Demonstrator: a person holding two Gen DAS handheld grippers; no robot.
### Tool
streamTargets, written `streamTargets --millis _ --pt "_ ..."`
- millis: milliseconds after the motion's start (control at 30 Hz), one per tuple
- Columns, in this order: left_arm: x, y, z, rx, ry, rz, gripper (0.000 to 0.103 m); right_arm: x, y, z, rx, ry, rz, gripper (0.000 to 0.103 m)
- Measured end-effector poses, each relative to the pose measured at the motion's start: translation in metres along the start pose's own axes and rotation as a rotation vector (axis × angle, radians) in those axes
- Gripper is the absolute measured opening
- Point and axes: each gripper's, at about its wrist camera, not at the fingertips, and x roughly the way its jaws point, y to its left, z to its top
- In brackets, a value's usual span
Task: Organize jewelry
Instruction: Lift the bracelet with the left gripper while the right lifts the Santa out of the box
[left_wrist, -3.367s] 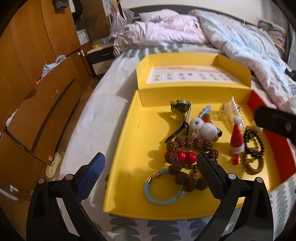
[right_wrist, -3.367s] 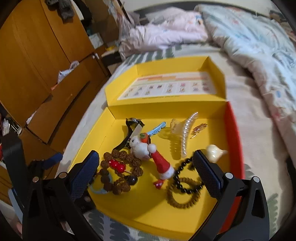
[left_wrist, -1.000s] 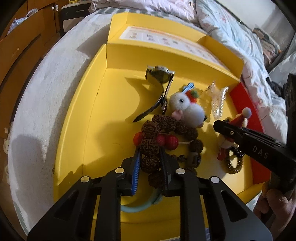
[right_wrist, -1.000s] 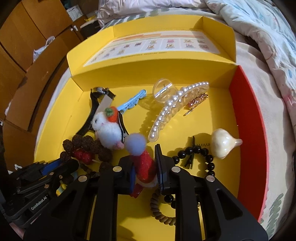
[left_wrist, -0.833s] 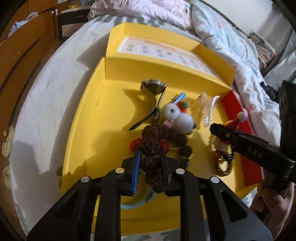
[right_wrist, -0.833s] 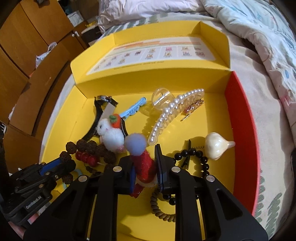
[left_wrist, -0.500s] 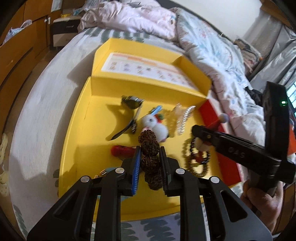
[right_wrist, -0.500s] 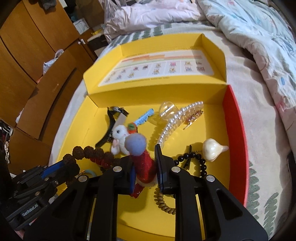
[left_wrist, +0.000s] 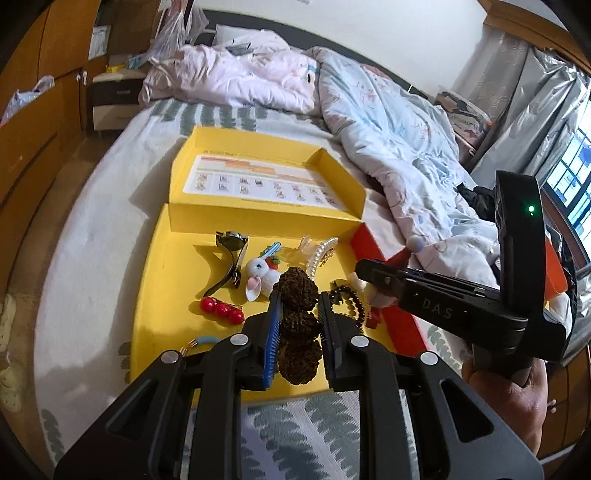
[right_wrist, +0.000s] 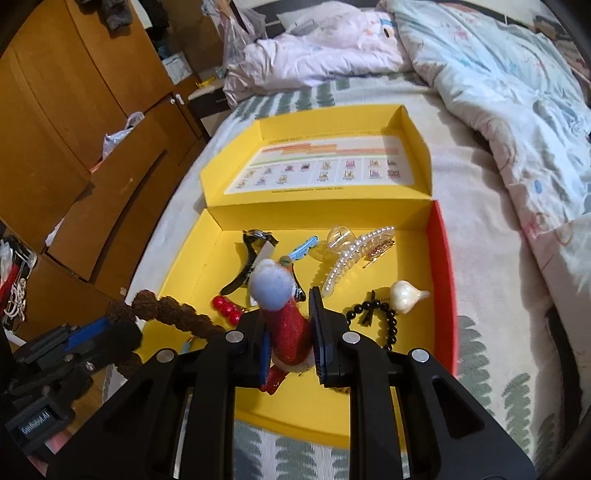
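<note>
Above the yellow box (right_wrist: 441, 258) on the bed, we have both lifted clear, left gripper (left_wrist: 297, 325) nearly closed on the brown bead bracelet (left_wrist: 297, 295), right gripper (right_wrist: 290, 334) pinching the red Santa-hat clip (right_wrist: 286, 325), so sorting can begin

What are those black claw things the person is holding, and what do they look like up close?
They are two matching hand-held grippers. The left gripper and right gripper are matte black plastic frames with silver screw heads, and two fingers lined with ribbed pads, blue on one side. Seen from the left wrist, the right one bears raised letters "DAS" and a green light. Its hand is bare; no sleeve shows.
</note>
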Motion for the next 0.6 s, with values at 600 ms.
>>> streamTargets --millis 600 --pt "-0.087 -0.019 -0.087 0.083 0.029 -0.045 0.02 -0.107 -0.053 -0.108 0.057 -0.006 -0.12 0.019"
